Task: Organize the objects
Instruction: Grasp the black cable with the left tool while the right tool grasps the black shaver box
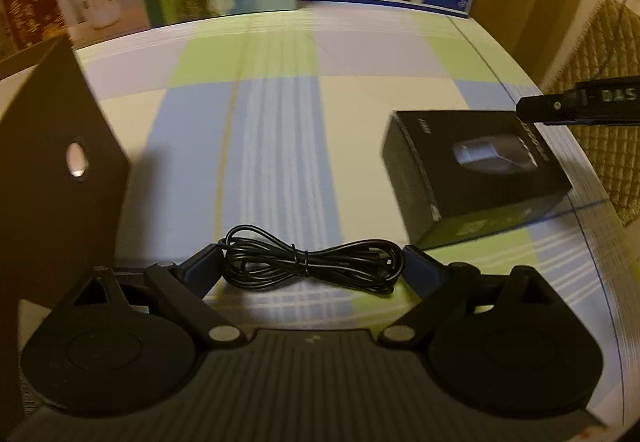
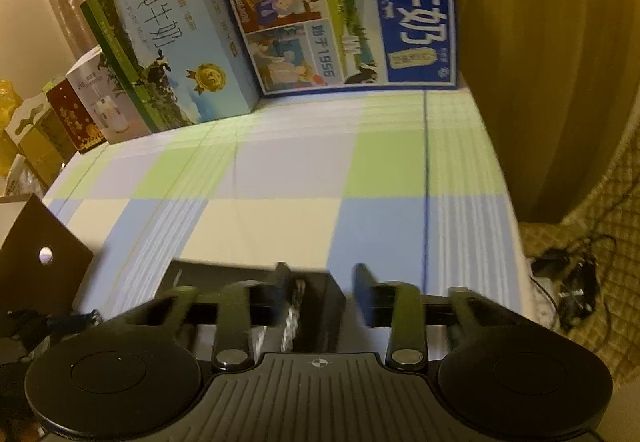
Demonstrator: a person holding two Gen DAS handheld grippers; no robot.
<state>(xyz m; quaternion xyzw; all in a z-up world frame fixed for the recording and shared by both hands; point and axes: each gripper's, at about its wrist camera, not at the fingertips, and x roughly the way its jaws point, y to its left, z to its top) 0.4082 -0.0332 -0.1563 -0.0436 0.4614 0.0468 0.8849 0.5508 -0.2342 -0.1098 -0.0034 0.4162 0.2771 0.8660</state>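
Left gripper spread wide, bundled cable lying on the checked cloth between its fingertips; right gripper spread around the black box, contact unclear.

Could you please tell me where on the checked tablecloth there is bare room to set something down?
The widest free patch is the middle of the checked tablecloth, bordered by the row of milk cartons behind, the dark cardboard flap on one side and the black product box on the other. The near edge is crowded: the bundled black cable lies between the left gripper fingers.
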